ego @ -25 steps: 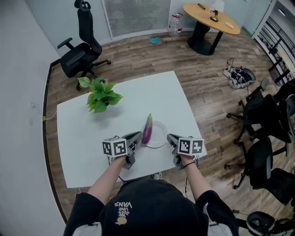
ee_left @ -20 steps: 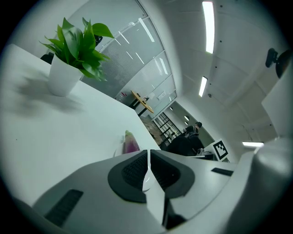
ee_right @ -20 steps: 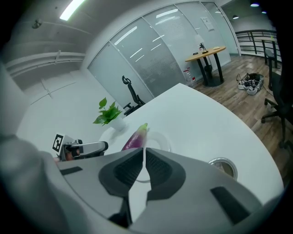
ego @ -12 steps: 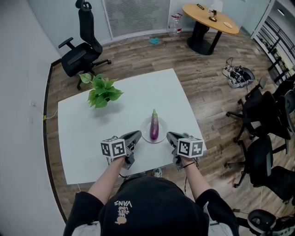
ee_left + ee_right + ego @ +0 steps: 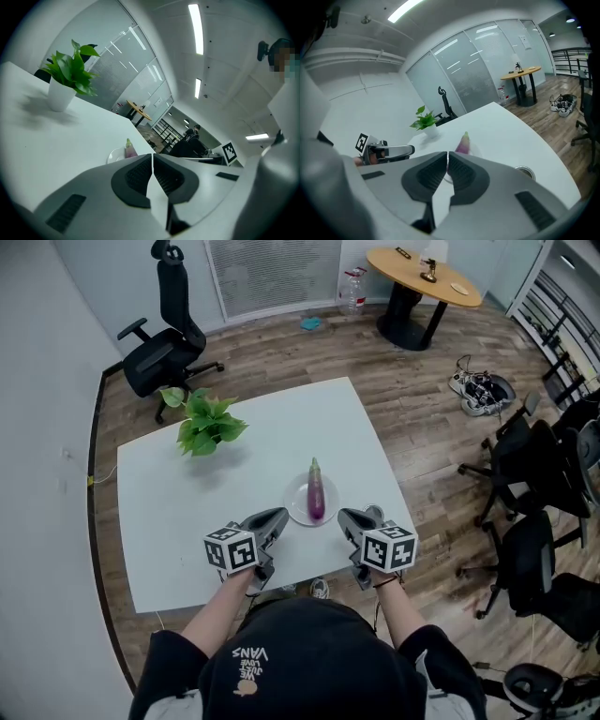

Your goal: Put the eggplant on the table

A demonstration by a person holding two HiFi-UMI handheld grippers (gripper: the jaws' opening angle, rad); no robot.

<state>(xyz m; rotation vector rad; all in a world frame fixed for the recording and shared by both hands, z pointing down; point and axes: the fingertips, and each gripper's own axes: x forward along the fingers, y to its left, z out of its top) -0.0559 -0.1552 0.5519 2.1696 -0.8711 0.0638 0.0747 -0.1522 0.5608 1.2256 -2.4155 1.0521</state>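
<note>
- The slender purple eggplant with a green stem end (image 5: pixel 317 493) was seen lying lengthwise on a small round white plate (image 5: pixel 294 509), stem toward the far edge. It had not yet been put on the tabletop.
- The plate was set near the front edge of the square white table (image 5: pixel 178 521), closer to its right edge than its left.
- The left gripper (image 5: pixel 280 516) was held just beside the plate on its left, jaws pressed together with nothing between them.
- The right gripper (image 5: pixel 344 517) was held just beside the plate on its right, jaws closed to a hairline gap and nothing gripped.
- The step in hand was judged to be the reach. One gripper would have to be opened wider than the eggplant, brought across its thick middle and closed gently, since the tapered stem end could slip.
- A straight lift was judged best, so that the plate is not dragged.
- Broad bare tabletop was seen left of the plate and toward the middle. A leafy green plant in a white pot (image 5: pixel 204 423) stood well apart, near the far left corner.
- The front and right edges were close, and a small round metal-rimmed fitting (image 5: pixel 526 172) lay near the right gripper, so the middle was judged the safer place.
</note>
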